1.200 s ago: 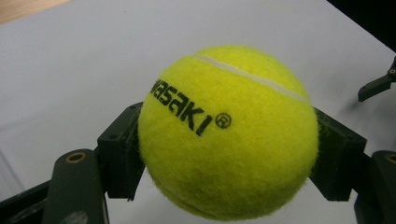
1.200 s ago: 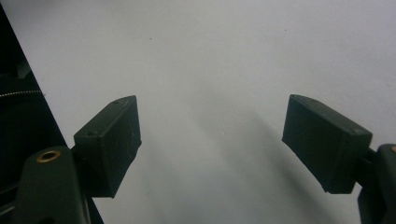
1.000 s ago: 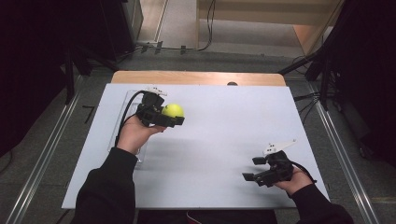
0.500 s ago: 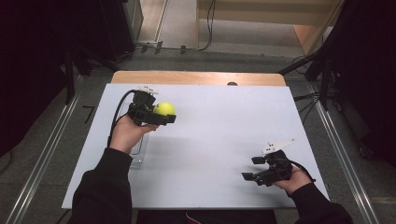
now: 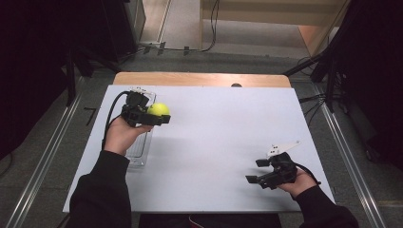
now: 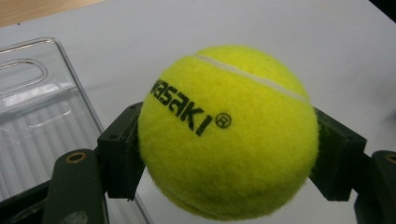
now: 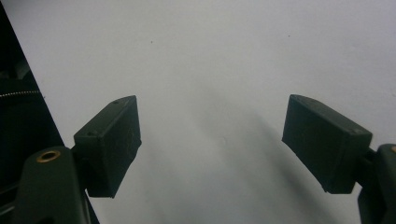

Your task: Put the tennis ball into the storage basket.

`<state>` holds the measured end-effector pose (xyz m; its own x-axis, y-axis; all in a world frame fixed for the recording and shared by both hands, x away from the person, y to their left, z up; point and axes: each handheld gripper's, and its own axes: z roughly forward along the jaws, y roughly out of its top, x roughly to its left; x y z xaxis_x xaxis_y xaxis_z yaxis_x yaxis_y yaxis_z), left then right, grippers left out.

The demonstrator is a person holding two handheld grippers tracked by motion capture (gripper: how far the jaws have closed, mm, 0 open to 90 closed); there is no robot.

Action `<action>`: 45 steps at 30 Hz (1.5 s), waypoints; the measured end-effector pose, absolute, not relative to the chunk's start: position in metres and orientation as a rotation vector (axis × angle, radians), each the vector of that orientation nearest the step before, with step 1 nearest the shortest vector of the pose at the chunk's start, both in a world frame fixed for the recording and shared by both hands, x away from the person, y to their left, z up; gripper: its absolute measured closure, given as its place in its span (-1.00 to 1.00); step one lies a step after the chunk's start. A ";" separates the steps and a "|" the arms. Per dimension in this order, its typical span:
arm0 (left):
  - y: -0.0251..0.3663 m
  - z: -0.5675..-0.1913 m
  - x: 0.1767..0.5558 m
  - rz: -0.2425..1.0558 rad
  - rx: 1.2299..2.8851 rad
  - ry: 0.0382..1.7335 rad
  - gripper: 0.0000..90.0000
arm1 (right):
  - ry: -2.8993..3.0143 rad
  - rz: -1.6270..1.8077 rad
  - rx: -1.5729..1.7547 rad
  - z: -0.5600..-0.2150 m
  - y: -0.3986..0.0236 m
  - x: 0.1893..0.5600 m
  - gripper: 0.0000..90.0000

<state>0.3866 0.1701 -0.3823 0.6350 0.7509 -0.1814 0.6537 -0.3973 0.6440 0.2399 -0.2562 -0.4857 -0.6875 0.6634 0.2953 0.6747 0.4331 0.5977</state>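
Observation:
A yellow tennis ball (image 5: 158, 109) (image 6: 226, 133) with black lettering is held off the white table, and my left gripper (image 5: 157, 115) (image 6: 229, 158) is shut on it with a pad on each side. It hangs at the table's far left, just over the right edge of a clear plastic tray (image 5: 139, 142) (image 6: 37, 112). My right gripper (image 5: 259, 172) (image 7: 210, 144) rests low at the near right of the table, open, with bare white tabletop between its pads.
The white table top (image 5: 228, 137) lies on a wooden table (image 5: 199, 79) whose far edge shows. Metal rails (image 5: 43, 161) run along both sides on the floor, and cables (image 5: 209, 28) lie beyond the far edge.
My left hand has carried the ball leftward and a little farther from me, to above the clear tray's edge. The right gripper has stayed put.

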 end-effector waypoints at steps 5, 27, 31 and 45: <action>0.176 -0.383 0.388 0.191 2.143 1.113 -0.43 | -2.648 -1.117 -1.233 -0.486 -0.256 0.240 -0.61; 0.202 -0.382 0.391 0.236 2.102 1.196 -0.43 | -2.648 -1.116 -1.236 -0.486 -0.257 0.240 -0.61; 0.207 -0.382 0.392 0.252 2.096 1.217 -0.43 | -2.648 -1.117 -1.236 -0.486 -0.257 0.240 -0.61; 0.219 -0.387 0.396 0.308 2.065 1.299 -0.43 | -2.646 -1.110 -1.242 -0.486 -0.257 0.239 -0.61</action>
